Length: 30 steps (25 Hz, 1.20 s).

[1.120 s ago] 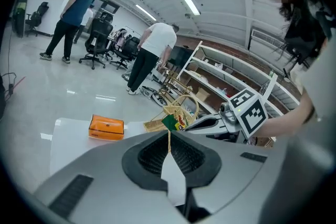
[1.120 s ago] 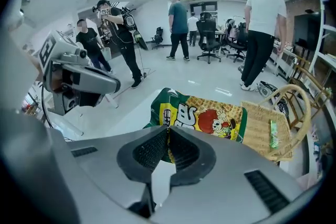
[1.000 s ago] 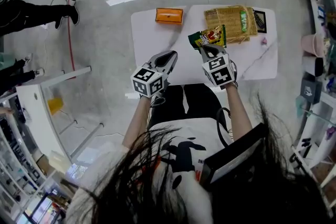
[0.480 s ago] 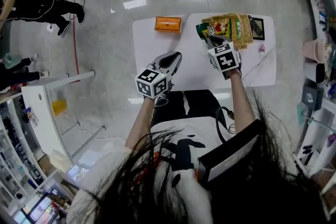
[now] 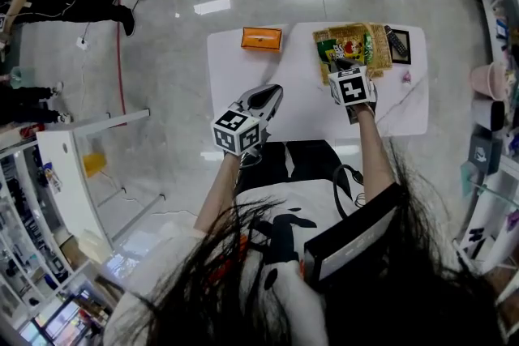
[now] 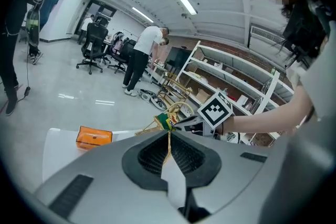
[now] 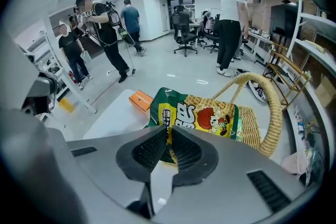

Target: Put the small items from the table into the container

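**A:** Where is the green and yellow foil snack bag [image 7: 202,115] sitting right now?

**B:** It's hanging over the mouth of the woven straw basket with the looped handle [image 7: 268,102], at the far right part of the white rectangular table [image 5: 300,97]. Whether it's touching the basket floor, I can't tell.

**A:** What is the right gripper [image 7: 169,136] doing?

**B:** Its claw is pinching the bag's near edge in a narrow gap. The jaws are opening, with that edge lying between the pads.

**A:** And the left gripper [image 6: 169,136]?

**B:** It's hovering over the near part of the table, well apart from the basket. Its jaws are pressing together with nothing between them.

**A:** Is anything else lying on the table?

**B:** An orange cardboard box [image 5: 261,38] is lying at the far edge, left of the basket. A flat black device [image 5: 397,43] is lying just beside the basket on its right, and a small pink object [image 5: 405,75] is sitting near that.
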Tool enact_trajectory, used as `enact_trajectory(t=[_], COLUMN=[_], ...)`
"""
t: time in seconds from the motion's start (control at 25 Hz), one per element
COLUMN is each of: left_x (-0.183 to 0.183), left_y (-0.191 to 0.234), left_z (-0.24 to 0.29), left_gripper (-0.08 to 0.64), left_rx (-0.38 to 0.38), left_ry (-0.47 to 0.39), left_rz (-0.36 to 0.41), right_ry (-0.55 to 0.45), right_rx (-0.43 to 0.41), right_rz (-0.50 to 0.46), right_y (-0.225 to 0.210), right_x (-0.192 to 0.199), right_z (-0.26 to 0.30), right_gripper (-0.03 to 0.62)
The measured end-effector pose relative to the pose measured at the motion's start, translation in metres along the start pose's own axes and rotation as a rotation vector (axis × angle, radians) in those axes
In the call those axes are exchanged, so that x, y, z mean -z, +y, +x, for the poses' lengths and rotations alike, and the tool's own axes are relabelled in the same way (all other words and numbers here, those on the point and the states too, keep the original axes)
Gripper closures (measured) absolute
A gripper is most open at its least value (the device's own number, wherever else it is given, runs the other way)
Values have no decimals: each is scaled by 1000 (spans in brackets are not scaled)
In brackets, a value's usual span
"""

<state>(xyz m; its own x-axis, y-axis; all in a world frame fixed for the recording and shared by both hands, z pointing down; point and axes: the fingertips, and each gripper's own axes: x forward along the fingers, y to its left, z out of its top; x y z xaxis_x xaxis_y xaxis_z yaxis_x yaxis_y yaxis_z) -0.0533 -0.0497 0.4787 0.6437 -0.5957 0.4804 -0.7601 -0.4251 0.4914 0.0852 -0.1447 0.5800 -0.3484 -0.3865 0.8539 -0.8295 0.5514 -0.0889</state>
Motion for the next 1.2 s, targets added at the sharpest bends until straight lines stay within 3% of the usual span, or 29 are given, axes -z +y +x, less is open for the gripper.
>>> enact_trajectory(t=[0.4,0.6,1.2], left_x=[6,10,-2], left_y=[-4,-3,-9], left_z=[-8,-10,-29], left_gripper=[551,551,551], left_rx=[0,0,43], left_ry=[6,12,-3], left_rz=[-3,-4,41], right_ry=[-7,-11,-191], right_rx=[59,33,-40], right_rz=[78,101,260], right_y=[-14,-10,34], right_x=[1,5,-16], right_z=[1,0,-57], right_gripper=[492,453,451])
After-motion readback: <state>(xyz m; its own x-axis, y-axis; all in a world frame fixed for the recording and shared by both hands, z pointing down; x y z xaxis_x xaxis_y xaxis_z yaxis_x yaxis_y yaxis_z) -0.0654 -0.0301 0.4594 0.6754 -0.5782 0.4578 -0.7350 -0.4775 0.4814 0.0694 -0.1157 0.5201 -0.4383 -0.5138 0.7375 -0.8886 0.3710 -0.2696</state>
